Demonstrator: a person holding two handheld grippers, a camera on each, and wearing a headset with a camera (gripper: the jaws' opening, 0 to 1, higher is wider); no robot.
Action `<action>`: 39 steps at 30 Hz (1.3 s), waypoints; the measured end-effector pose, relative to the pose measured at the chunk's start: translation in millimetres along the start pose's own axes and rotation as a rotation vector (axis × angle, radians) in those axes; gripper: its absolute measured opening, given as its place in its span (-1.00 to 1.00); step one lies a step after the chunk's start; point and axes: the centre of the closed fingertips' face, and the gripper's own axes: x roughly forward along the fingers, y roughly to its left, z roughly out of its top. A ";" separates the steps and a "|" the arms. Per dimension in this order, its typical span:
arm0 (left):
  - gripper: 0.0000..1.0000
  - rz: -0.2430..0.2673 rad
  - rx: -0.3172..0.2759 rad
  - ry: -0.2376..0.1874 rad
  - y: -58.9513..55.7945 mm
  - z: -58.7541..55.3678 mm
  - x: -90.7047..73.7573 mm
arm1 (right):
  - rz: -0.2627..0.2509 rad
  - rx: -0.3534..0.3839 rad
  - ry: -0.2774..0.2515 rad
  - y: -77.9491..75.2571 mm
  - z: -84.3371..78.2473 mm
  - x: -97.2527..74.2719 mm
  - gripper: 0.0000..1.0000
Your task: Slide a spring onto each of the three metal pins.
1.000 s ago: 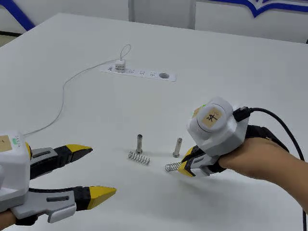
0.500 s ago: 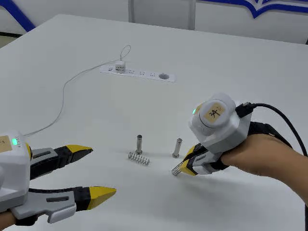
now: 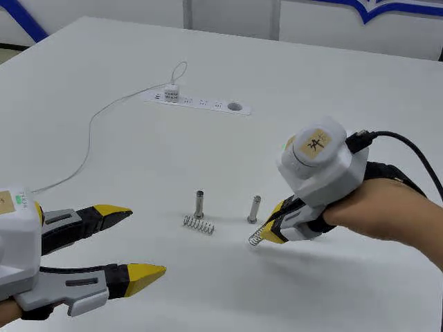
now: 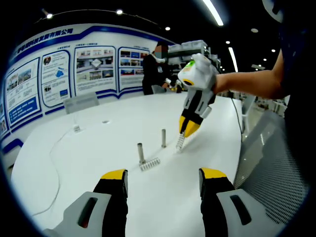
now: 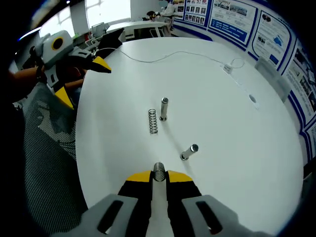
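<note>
Right gripper [image 3: 266, 233] jaws clamped a spring [image 3: 255, 237] beside one upright pin [image 3: 254, 208]; left gripper [image 3: 148, 241] jaws gaped; second spring [image 3: 199, 224] lay on surface [image 3: 138, 152] by other pin [image 3: 199, 204].

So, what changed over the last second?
The right tongs, shut on a spring, lifted and tipped it: it lay flat on the table, now it slants, free end down beside one pin. The left tongs stayed open and still; that pin, the other pin and the loose spring did not move.
</note>
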 end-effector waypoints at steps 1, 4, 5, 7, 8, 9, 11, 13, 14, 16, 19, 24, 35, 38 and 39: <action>0.20 0.000 0.000 -0.001 0.1 0.1 0.0 | 0.002 -0.001 0.004 -0.2 0.4 -1.6 -0.77; 0.20 0.001 -0.001 -0.005 0.7 0.9 -0.2 | 0.010 -0.010 0.019 -0.7 2.1 -7.7 -0.77; 0.20 0.002 -0.001 -0.007 0.7 1.3 -0.3 | 0.011 -0.013 0.021 -1.0 3.7 -11.0 -0.77; 0.20 0.001 0.001 -0.010 0.2 2.4 -0.5 | 0.011 -0.019 0.026 -2.4 5.8 -15.3 -0.77; 0.20 0.000 0.003 -0.011 -0.1 3.0 -0.5 | 0.007 -0.025 0.030 -4.1 7.5 -18.7 -0.77; 0.20 0.000 0.005 -0.011 -0.3 3.2 -0.5 | 0.004 -0.029 0.030 -5.5 9.1 -21.1 -0.77; 0.20 0.000 0.005 -0.012 -0.3 3.5 -0.4 | -0.001 -0.034 0.029 -9.1 13.3 -26.9 -0.77; 0.20 0.001 0.004 -0.012 0.2 3.6 -0.5 | -0.011 -0.040 0.025 -14.0 17.9 -32.3 -0.77; 0.20 0.001 0.004 -0.013 0.3 3.8 -0.6 | -0.014 -0.041 0.026 -15.6 19.3 -34.0 -0.77; 0.20 0.001 0.005 -0.013 0.3 4.0 -0.5 | -0.022 -0.048 0.028 -19.4 22.7 -37.8 -0.77; 0.20 0.001 0.005 -0.015 0.5 4.5 -0.5 | -0.032 -0.060 0.034 -24.3 27.1 -41.2 -0.77; 0.20 0.005 0.003 -0.016 1.6 4.6 -1.2 | -0.040 -0.083 0.043 -29.2 35.8 -44.4 -0.77; 0.20 0.007 0.002 -0.013 2.4 5.0 -1.5 | -0.032 -0.120 0.085 -44.5 46.6 -38.7 -0.77; 0.20 0.009 0.002 -0.012 2.6 4.9 -1.5 | -0.023 -0.131 0.106 -44.7 46.0 -35.8 -0.77; 0.20 0.009 0.001 -0.012 2.6 5.0 -1.6 | -0.019 -0.133 0.111 -44.5 45.9 -35.0 -0.77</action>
